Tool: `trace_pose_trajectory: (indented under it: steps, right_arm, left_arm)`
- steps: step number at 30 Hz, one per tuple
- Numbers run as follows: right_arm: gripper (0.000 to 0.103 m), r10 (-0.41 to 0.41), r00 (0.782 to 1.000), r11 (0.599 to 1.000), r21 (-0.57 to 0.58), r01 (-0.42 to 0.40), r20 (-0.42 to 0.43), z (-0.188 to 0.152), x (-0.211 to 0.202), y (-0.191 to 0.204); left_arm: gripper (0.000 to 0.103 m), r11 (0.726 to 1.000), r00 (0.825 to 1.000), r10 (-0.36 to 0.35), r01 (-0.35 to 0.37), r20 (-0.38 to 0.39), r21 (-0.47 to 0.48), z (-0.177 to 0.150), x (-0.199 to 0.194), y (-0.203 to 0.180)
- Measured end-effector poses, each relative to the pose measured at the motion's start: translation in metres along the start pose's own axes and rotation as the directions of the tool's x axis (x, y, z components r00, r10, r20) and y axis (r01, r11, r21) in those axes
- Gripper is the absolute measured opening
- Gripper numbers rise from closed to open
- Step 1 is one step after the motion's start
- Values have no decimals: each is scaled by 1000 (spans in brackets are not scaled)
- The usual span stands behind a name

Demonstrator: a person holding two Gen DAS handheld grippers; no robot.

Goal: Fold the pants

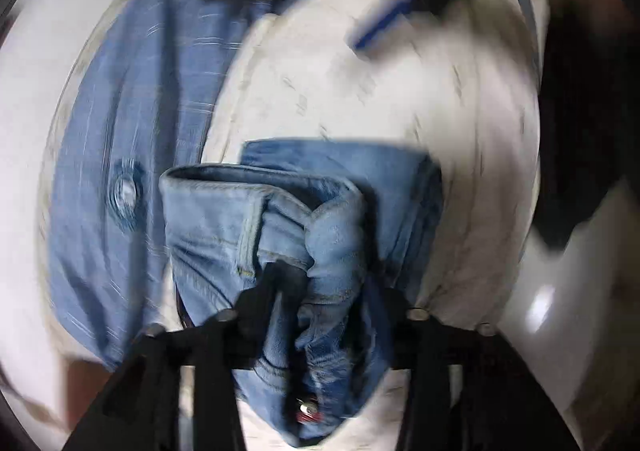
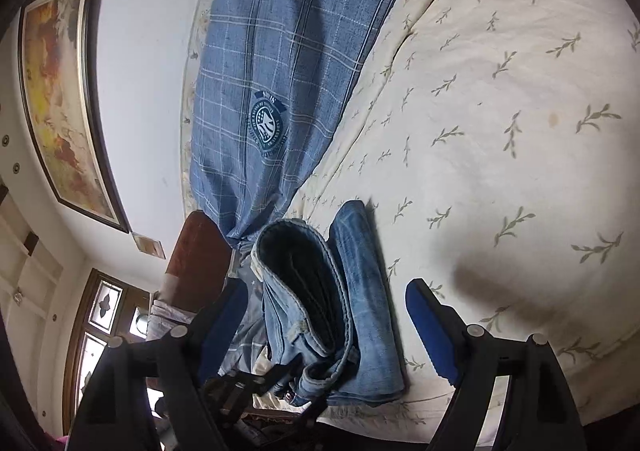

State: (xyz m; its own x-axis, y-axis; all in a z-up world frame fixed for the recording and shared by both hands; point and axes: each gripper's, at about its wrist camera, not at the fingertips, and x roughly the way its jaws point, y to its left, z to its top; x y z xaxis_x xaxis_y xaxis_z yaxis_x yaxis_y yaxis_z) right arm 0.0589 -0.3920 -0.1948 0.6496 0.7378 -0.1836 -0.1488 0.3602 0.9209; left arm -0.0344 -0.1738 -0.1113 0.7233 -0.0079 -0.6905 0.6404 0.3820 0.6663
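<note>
A: How are the fingers of the left gripper seen?
B: Parted, with the folded jeans bunched between them.
A: And the right gripper?
B: Held wide open around the jeans on the bed.

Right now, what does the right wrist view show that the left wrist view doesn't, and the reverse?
Only the right wrist view: a framed painting on the wall, the leaf print of the bedsheet, and the open right gripper around the jeans. Only the left wrist view: the left gripper with bunched denim between its fingers, all blurred. Both: the jeans and the blue checked cloth.
</note>
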Motion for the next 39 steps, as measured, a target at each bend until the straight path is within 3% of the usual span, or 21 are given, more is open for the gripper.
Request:
trace_pose_trajectory:
  steps: [2,4,7,8,10,12,13,17,18,19,21,22,25,27,28,30,32,33,34,37,39]
  right_arm:
    - [84,-18,1000,1000,-20,18,-10,-2,5,5]
    - [84,-50,999,996,-74,49,-17,-5,11,14]
    - [84,-89,995,981,-177,80,-45,-13,20,31]
    - [84,-106,993,972,-215,90,-60,-16,24,37]
    - [84,-123,988,954,-287,91,-95,-23,35,52]
    - [84,-153,978,931,-352,96,-138,-28,55,68]
    - [84,-174,973,923,-371,108,-150,-29,64,72]
    - [84,-280,933,887,-432,161,-227,-30,112,83]
    - [79,-284,923,887,-437,149,-261,-31,121,84]
    - [56,-312,901,871,-471,143,-303,-37,133,90]
    - [24,-424,858,804,-557,209,-290,-47,141,103]
    - [16,-447,850,775,-595,214,-277,-52,140,111]
    - [15,-540,824,664,-688,292,-172,-62,127,136]
    - [15,-602,788,606,-718,342,-133,-71,124,132]
    - [15,-623,769,607,-709,359,-143,-72,128,121]
    - [15,-623,760,654,-655,378,-184,-70,132,95]
    - [16,-574,791,727,-577,373,-211,-63,127,78]
    - [19,-556,801,751,-546,370,-222,-59,124,74]
    - [23,-553,803,757,-535,374,-222,-57,121,72]
    - [32,-534,809,779,-515,358,-246,-51,111,74]
    - [36,-535,818,774,-510,376,-209,-43,99,86]
  left_arm:
    - [64,973,994,-73,90,85,-212,-11,-24,30]
    - [69,893,975,-120,188,188,-408,-29,-43,63]
    - [81,660,956,-65,256,287,-706,-89,-60,113]
    - [81,534,956,-26,260,292,-804,-119,-57,129]
    - [81,353,971,-17,229,238,-907,-160,-37,146]
    - [80,282,981,-37,193,190,-940,-182,-17,148]
    - [80,270,984,-50,180,173,-946,-187,-7,146]
    - [80,295,981,-127,181,149,-938,-179,19,127]
    - [80,318,981,-142,173,133,-932,-172,25,121]
    - [80,335,982,-142,163,121,-928,-169,27,115]
    - [80,378,990,-111,119,83,-918,-162,24,110]
    - [80,387,990,-106,123,88,-914,-161,23,110]
    - [80,395,988,-112,142,106,-908,-164,18,114]
    - [80,373,985,-89,171,148,-912,-169,6,122]
    - [80,352,981,-58,193,184,-916,-169,-5,126]
    - [81,356,980,-25,191,195,-915,-165,-8,135]
    - [81,454,992,-73,124,102,-882,-150,9,125]
    - [81,531,990,-143,90,16,-843,-141,29,112]
    - [83,561,992,-121,53,-18,-826,-138,36,103]
    - [83,505,991,-132,71,4,-860,-144,34,108]
    - [83,511,991,-133,77,10,-856,-145,35,108]
